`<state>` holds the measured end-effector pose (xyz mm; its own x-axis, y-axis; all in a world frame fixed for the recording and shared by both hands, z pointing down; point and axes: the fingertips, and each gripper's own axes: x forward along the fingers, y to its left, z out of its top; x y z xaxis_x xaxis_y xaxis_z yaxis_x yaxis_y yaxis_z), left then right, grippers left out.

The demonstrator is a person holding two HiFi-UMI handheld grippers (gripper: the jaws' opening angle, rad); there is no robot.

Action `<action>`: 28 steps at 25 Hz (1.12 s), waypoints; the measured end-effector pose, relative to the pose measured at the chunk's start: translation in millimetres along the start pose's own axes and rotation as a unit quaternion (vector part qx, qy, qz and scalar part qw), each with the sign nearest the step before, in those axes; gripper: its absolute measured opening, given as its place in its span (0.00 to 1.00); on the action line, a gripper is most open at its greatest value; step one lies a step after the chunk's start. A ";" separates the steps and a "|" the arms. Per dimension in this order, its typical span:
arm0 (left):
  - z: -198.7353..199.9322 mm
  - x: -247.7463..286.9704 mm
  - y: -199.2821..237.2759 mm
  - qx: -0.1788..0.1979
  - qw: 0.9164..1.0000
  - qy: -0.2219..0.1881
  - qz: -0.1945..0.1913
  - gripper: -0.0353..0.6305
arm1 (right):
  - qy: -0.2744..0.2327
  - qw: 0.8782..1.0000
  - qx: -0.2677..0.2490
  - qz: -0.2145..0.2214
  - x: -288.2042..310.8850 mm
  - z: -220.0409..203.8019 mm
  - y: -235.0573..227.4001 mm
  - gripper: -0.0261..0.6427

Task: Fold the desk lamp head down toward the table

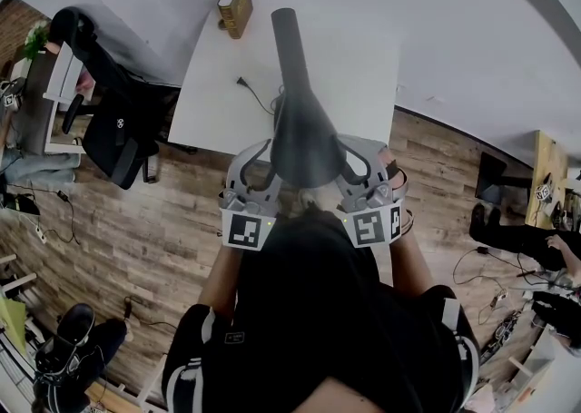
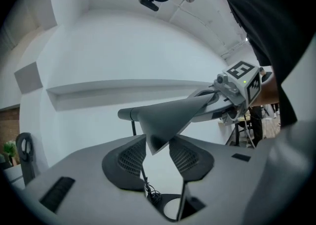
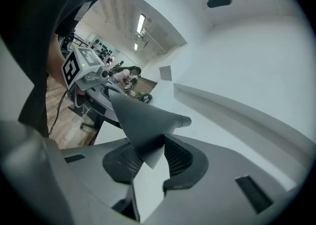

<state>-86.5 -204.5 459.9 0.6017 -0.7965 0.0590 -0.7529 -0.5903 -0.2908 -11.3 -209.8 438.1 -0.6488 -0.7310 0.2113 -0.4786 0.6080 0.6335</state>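
Observation:
The dark grey cone-shaped lamp head (image 1: 304,134) is high above the white table (image 1: 363,66), and its arm (image 1: 290,39) runs away from me. My left gripper (image 1: 263,155) flanks its left rim and my right gripper (image 1: 349,155) its right rim. In the left gripper view the rim of the lamp head (image 2: 170,117) dips between the left gripper's (image 2: 158,157) ribbed pads without being pinched, so it is open. In the right gripper view the lamp head (image 3: 143,120) is wedged between the pads of the right gripper (image 3: 148,162), which is shut on it.
A book (image 1: 236,4) stands at the table's far left corner, and a black cord with a plug (image 1: 254,93) trails across the tabletop. A chair draped with a black jacket (image 1: 118,121) stands to the table's left on the wood floor. White walls close in behind the table.

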 end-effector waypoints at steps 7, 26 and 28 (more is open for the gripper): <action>6.9 -16.5 -12.4 0.077 0.995 0.037 -0.055 0.42 | 0.002 1.000 -0.009 -0.001 1.5 -1.3 0.0 0.22; 23.2 -4.9 -34.8 0.301 0.939 0.110 -0.123 0.35 | 0.014 0.999 -0.044 0.000 1.2 -6.0 3.3 0.22; 22.0 -4.7 -33.9 0.300 0.940 0.109 -0.124 0.35 | 0.015 0.999 -0.047 0.001 2.4 -6.8 4.1 0.22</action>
<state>-58.0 -177.9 448.4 0.6204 -0.6911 0.3707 -0.2725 -0.6332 -0.7244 -10.8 -211.2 446.3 -0.6310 -0.7399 0.2330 -0.4195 0.5782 0.6998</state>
